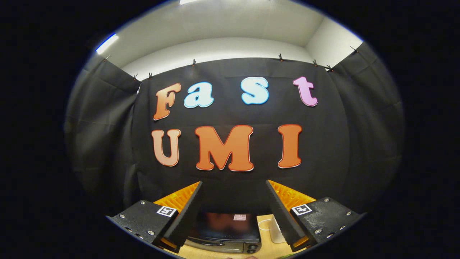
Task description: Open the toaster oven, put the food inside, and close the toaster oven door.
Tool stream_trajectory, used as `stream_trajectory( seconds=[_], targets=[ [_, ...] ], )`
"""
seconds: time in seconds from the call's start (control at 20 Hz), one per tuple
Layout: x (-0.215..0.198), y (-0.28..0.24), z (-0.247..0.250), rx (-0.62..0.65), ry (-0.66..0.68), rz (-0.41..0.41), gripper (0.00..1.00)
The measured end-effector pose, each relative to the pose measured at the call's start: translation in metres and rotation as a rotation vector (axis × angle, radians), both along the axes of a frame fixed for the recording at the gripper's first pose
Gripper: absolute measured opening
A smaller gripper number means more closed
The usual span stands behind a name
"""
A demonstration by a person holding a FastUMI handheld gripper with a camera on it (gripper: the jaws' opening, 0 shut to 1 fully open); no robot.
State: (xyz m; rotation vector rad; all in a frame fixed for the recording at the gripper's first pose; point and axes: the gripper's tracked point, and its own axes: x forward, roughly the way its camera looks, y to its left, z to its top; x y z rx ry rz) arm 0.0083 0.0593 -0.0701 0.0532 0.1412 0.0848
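Observation:
My gripper point(233, 187) is held high and level, open, with nothing between its fingers. Below and between the fingers I see the top of the toaster oven point(224, 230), a dark box with a glossy top and a small sticker on it. Its door handle point(212, 243) and a knob show along its front edge, and the door looks closed. The food is hidden from me here.
The oven stands on a light wooden table point(267, 248) against the black cloth wall. A white object point(276, 232) with a thin white cord lies on the table just right of the oven, partly behind my right finger.

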Motion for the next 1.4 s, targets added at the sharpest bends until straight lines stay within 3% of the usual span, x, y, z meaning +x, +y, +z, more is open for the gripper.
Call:
stream_trajectory(
  seconds=[0.25, 0.95, 1.25, 1.4],
  targets=[
    [-0.006, 0.042, -0.073, 0.088, 0.203, 0.047, 1.00],
    [-0.028, 0.101, -0.239, -0.050, 0.579, 0.130, 0.97],
    [-0.010, 0.099, -0.253, -0.183, 0.536, 0.090, 0.96],
    [-0.010, 0.110, -0.257, -0.146, 0.540, 0.109, 0.95]
  ],
)
